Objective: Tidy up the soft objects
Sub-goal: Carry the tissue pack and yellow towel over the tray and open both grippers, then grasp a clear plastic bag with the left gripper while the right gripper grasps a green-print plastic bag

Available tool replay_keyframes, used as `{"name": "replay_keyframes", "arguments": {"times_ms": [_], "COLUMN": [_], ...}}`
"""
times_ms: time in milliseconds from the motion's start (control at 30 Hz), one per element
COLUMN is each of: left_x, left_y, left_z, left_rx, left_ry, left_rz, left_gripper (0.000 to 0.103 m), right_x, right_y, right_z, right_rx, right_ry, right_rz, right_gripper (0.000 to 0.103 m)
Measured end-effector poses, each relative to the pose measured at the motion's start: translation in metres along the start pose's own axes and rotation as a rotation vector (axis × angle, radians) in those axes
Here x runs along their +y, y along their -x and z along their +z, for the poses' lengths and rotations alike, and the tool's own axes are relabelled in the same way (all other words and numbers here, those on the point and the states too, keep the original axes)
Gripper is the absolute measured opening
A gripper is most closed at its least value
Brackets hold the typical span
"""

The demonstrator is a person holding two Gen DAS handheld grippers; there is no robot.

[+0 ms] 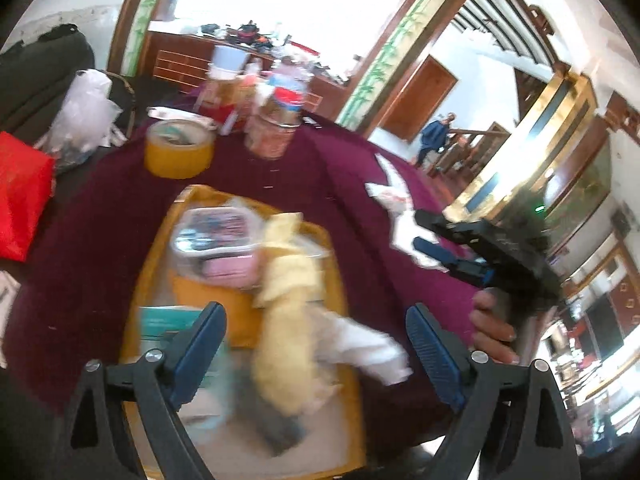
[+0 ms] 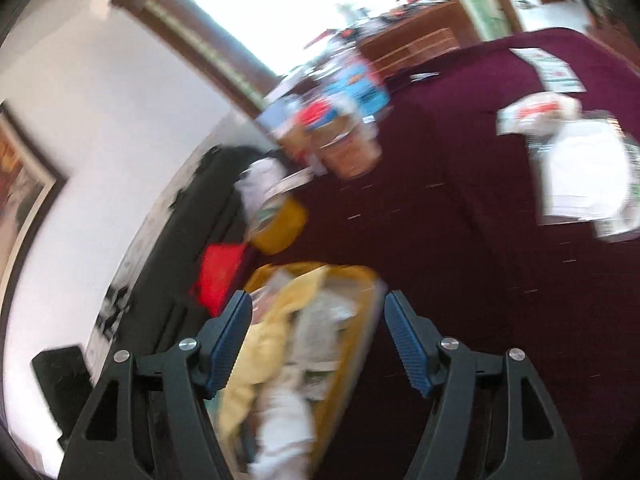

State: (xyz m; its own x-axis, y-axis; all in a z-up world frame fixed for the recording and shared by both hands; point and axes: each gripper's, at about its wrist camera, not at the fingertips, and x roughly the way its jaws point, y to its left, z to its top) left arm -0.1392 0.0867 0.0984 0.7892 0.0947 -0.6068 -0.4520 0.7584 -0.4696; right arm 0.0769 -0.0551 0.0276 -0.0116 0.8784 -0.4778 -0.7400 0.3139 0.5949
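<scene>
A yellow tray (image 1: 188, 280) lies on the maroon tablecloth (image 1: 100, 220). In it lie a pale yellow cloth (image 1: 288, 300), a white cloth (image 1: 364, 348), a pink soft item (image 1: 228, 270) and a clear packet (image 1: 216, 228). My left gripper (image 1: 316, 344) is open just above the yellow and white cloths, holding nothing. My right gripper (image 2: 318, 336) is open over the same tray (image 2: 360, 280), with the yellow cloth (image 2: 260, 348) and white cloth (image 2: 284, 420) below it. The right gripper also shows in the left wrist view (image 1: 440, 240), to the right of the tray.
A yellow tape roll (image 1: 178, 148), a jar (image 1: 276, 128) and boxes stand at the table's far side. White papers (image 1: 396, 200) lie on the cloth at right, also in the right wrist view (image 2: 580, 168). A red bag (image 1: 20, 196) is at left.
</scene>
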Motion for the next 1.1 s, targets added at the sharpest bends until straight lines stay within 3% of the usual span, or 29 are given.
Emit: {"name": "replay_keyframes", "arguments": {"times_ms": [233,333,433,500,600,633,700,800,933,1033,1100], "left_x": [-0.078,-0.111,-0.138,-0.156,-0.177,-0.181,-0.185,-0.186,-0.178,-0.165,-0.156], "left_y": [-0.037,-0.069,-0.112,-0.151,-0.206,-0.222,-0.263,-0.315,-0.366,-0.384,-0.394], "left_z": [0.009,0.019,0.039,0.055,0.072,0.076,0.084,0.092,0.100,0.100,0.095], "left_rx": [0.054,0.106,0.164,0.221,0.282,0.304,0.365,0.423,0.454,0.460,0.497], "left_ry": [-0.042,-0.048,-0.030,-0.029,-0.046,-0.051,-0.038,-0.020,0.007,0.114,0.197], "left_rz": [-0.014,-0.004,0.004,0.041,0.070,0.068,0.057,0.077,0.128,0.134,0.113], "left_gripper": [0.098,0.098,0.098,0.098,0.098,0.098,0.098,0.098,0.098,0.096,0.083], "right_x": [-0.085,-0.131,-0.178,-0.201,-0.238,-0.247,-0.264,-0.273,-0.296,-0.306,-0.305], "right_y": [0.049,0.073,0.089,0.097,0.112,0.114,0.114,0.114,0.109,0.110,0.109], "right_z": [0.033,0.056,0.075,0.083,0.085,0.083,0.078,0.072,0.061,0.059,0.059], "right_rx": [-0.090,-0.142,-0.178,-0.195,-0.296,-0.294,-0.289,-0.288,-0.269,-0.252,-0.249], "right_ry": [-0.131,-0.203,-0.276,-0.314,-0.375,-0.400,-0.483,-0.519,-0.644,-0.675,-0.671], "right_rz": [-0.124,-0.236,-0.341,-0.349,-0.469,-0.447,-0.320,-0.374,-0.372,-0.362,-0.370], "right_gripper": [0.068,0.068,0.068,0.068,0.068,0.068,0.068,0.068,0.068,0.068,0.068]}}
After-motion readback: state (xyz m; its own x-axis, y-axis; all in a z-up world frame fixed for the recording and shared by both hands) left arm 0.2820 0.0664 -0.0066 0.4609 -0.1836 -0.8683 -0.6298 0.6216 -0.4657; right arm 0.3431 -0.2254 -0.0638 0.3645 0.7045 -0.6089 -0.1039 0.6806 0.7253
